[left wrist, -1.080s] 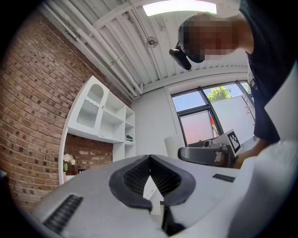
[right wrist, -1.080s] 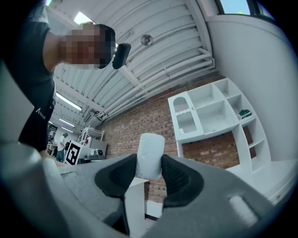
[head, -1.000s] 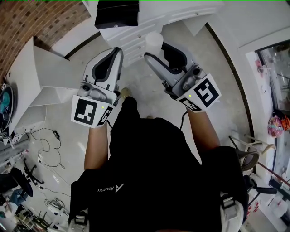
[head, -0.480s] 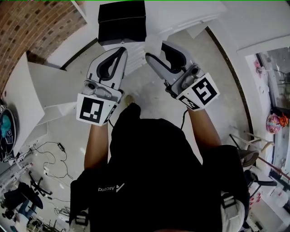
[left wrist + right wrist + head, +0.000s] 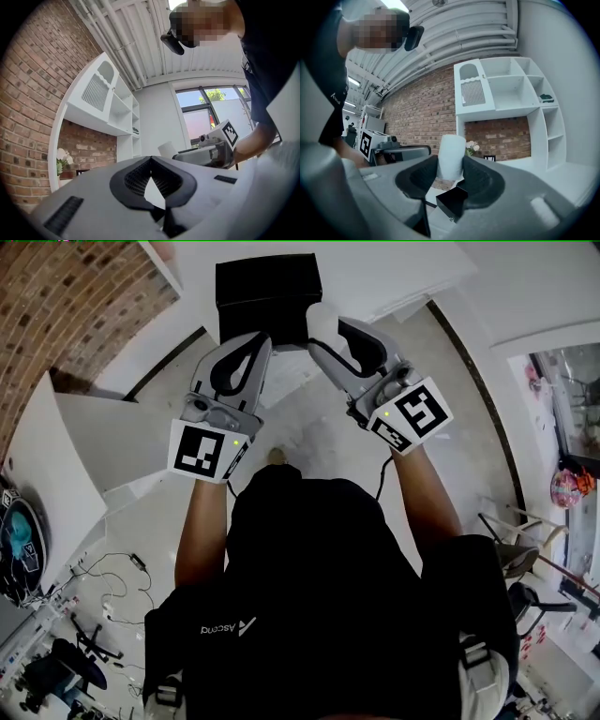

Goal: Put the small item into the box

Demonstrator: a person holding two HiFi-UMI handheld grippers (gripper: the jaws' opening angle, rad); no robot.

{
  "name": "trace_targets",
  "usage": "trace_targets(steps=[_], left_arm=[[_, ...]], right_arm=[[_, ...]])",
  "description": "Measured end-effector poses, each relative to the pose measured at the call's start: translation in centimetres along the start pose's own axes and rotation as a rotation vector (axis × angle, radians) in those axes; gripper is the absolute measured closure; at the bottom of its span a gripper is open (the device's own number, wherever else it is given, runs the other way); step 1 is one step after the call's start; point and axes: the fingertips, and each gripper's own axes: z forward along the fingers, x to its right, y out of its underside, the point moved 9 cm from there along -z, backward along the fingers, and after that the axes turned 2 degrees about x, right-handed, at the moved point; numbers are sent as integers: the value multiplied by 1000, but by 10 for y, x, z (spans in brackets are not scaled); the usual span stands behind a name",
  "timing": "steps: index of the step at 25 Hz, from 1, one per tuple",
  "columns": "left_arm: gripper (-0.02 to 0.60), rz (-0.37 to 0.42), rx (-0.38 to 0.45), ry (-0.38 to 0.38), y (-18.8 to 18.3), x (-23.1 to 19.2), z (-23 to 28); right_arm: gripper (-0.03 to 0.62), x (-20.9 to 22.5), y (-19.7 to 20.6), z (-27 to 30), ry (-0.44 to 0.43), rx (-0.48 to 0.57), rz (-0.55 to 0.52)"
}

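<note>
The little white roll (image 5: 451,156) is pinched upright in the right claw (image 5: 450,165), a pad pressing on each side of it. From the head view, roll (image 5: 322,322) and right claw (image 5: 324,337) hang just at the right edge of the black box (image 5: 267,289), which sits on the white counter (image 5: 384,273). In the right gripper view the box (image 5: 452,201) shows below the roll. Left claw (image 5: 151,160) alongside, tips together, nothing in it, pointing at the box's front (image 5: 251,341).
</note>
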Motion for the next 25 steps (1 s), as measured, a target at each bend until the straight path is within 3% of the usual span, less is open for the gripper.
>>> trace_targets(steps=[9, 25], left_arm=[[583, -28, 4, 32, 13, -35, 15], [583, -35, -22, -51, 17, -51, 24]], right_arm=[[425, 32, 28, 37, 62, -167, -6], [425, 86, 98, 95, 25, -631, -52]])
